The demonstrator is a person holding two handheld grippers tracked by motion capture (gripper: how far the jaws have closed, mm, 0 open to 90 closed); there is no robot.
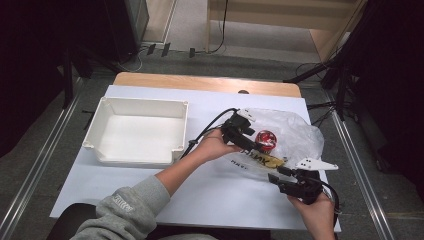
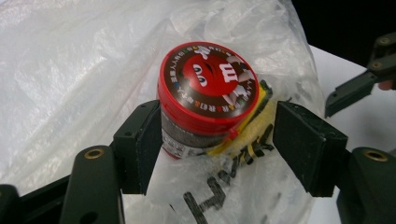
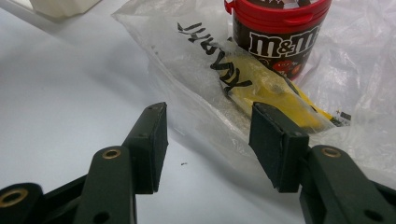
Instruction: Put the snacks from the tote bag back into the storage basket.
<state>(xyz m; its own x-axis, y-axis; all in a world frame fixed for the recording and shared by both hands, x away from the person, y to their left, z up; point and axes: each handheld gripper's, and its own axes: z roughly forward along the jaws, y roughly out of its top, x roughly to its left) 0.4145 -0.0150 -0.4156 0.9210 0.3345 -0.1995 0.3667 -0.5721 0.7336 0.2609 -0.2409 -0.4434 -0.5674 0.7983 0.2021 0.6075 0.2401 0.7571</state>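
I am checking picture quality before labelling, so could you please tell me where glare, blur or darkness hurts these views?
High view: the room's edges sink into black, and the candy jar is small and soft. Left gripper view: the plastic bag glares white at upper left, while the jar's lid is sharp. Right gripper view: the near jaws are slightly soft, and the yellow packet reads clearly.

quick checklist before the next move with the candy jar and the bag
1. Left claw astride the candy jar: ok, the jar sits between its jaws.
2. Left claw gripping the jar: not ok, one pad is at the jar's side, the other stands off with a gap.
3. Right claw free: ok, open with nothing between its jaws, just short of the plastic bag.
4. Jar upright with red lid on: ok.
5. Yellow packet clear of the jar: not ok, it lies against the jar's base inside the bag.
6. White bin ready to receive: ok, it stands to the left of the bag.
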